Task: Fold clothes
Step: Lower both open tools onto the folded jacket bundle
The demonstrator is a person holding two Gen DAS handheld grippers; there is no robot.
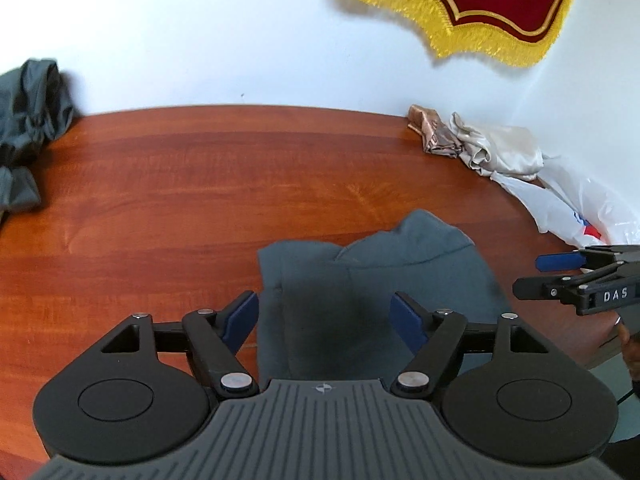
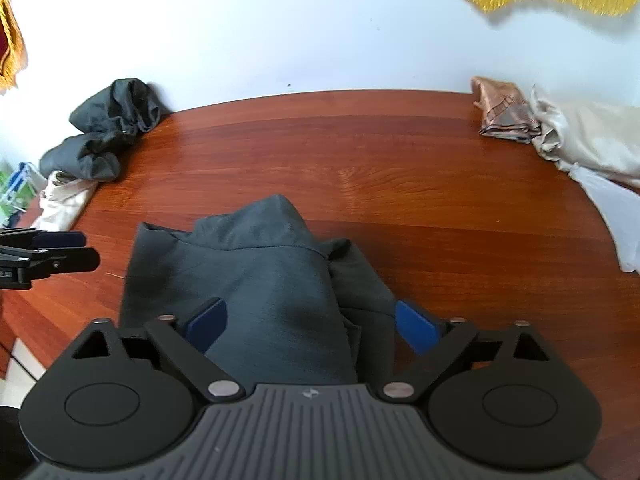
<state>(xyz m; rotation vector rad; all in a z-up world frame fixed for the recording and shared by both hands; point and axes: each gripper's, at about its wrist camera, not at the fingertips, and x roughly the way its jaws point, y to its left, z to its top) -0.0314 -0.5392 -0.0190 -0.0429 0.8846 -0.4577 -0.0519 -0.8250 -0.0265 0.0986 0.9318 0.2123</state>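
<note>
Nearest my lenses is the grey-blue garment (image 1: 360, 304), lying on the wooden table (image 1: 160, 184) at its near edge and running out of view beneath both tools. It looks partly gathered: a peaked fold, perhaps a hood or collar, points away from me toward the wall, and in the right wrist view a darker flap (image 2: 360, 280) lies along its right side. So its long axis runs from me toward the wall, not across the table.

My left gripper (image 1: 324, 320) has its jaws spread wide and holds nothing. Its left pad hangs over the garment's left edge and the bare wood, its right pad over the middle of the cloth. My right gripper (image 2: 312, 324) is also spread and empty, both pads over cloth, nearer the flap side. Whether either tool touches the fabric I cannot tell.

Each arm thus owns its own side: left for the left edge, right for the flap. By my judgement, this shape fits either a garment partway through its folds or one just laid down in a heap, so I won't name a stage.

Further off, well apart from the work: a dark crumpled cloth (image 2: 108, 136) at the far left, pale satin and tan fabrics (image 1: 480, 144) at the far right, and a plastic bag (image 1: 560, 208) beside them.
</note>
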